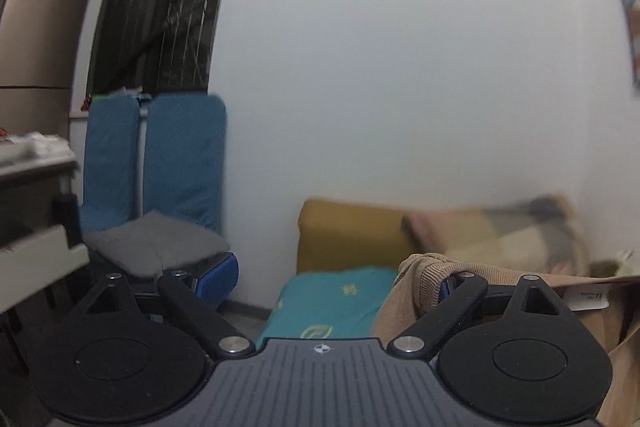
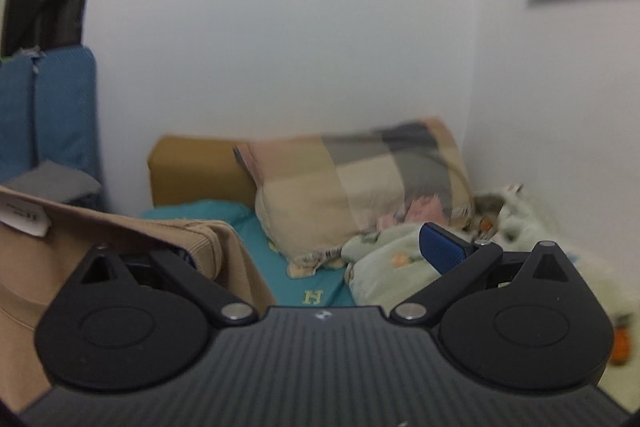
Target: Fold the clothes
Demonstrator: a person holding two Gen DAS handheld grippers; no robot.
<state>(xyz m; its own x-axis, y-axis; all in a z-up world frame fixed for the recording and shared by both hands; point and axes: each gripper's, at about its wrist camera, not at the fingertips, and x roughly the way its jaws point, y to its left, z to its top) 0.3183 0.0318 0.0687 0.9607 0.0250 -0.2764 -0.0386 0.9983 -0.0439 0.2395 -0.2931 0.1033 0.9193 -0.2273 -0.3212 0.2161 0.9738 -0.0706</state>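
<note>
Tan sweater (image 1: 416, 291) stretched sideways between both grippers (label side up), draped over inner fingers (image 1: 464, 287); both spread wide, nothing pinched.

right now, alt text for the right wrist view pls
The right tool is open, with a tan knitted garment draped over its left finger. Beyond lie a teal sheet, a checked pillow and a crumpled pale blanket against a white wall.

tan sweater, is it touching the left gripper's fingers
Touching. In the left wrist view the tan sweater drapes over the right-side finger of the left gripper; the other finger is bare.
</note>
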